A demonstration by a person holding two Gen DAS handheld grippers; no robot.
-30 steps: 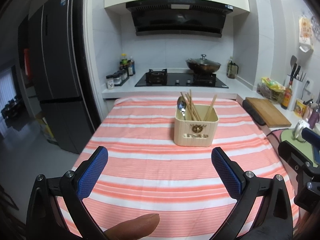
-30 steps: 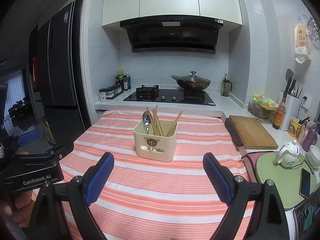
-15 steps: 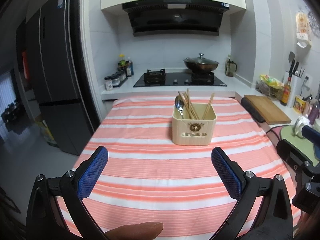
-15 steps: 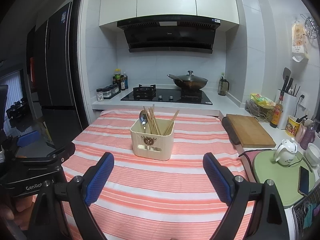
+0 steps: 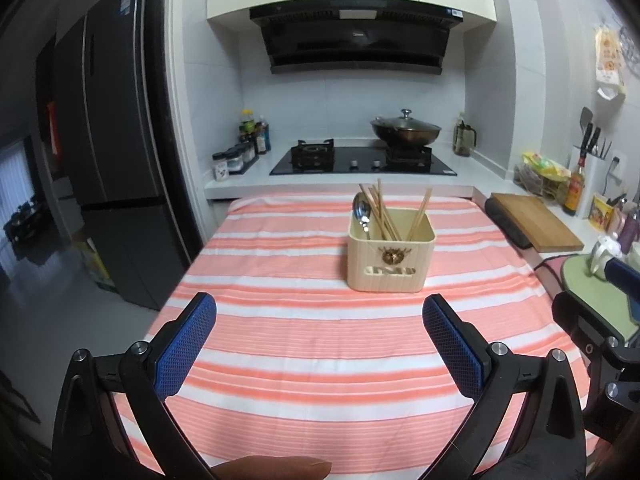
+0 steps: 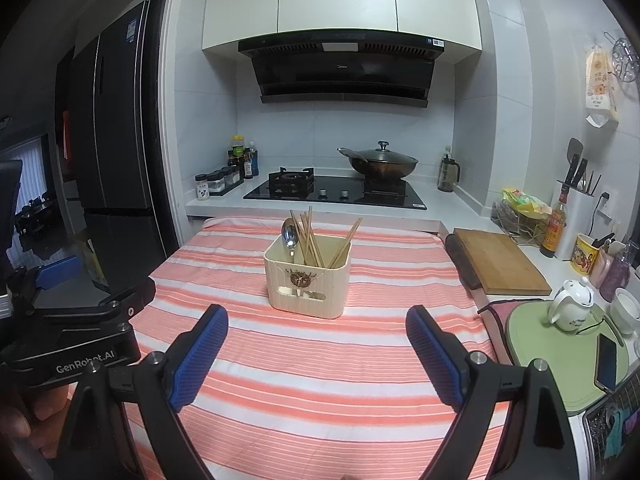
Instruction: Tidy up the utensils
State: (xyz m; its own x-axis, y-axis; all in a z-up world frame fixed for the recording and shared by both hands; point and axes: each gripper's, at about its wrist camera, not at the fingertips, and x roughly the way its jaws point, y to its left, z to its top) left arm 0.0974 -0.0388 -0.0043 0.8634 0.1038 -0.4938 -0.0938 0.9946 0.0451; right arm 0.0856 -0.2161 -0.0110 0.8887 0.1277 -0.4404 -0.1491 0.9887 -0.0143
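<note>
so both grippers just hanging over the striped cloth, nothing held

nearest, the left gripper (image 5: 319,308) and right gripper (image 6: 317,319) both have their blue pads spread wide with only the tablecloth (image 5: 280,344) between them. further out, mid-table, sits the cream utensil holder (image 6: 308,282) with chopsticks (image 6: 308,236) and a spoon (image 6: 289,238) standing inside. cutting board (image 6: 500,266) off to the right, stove with a lidded wok (image 6: 378,162) at the far end.

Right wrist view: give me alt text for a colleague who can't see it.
A cream utensil box holding a spoon and chopsticks stands on a pink-striped tablecloth, ahead of the open, empty right hand-held gripper. Behind it is a stove with a lidded wok; a wooden cutting board lies to the right.
</note>
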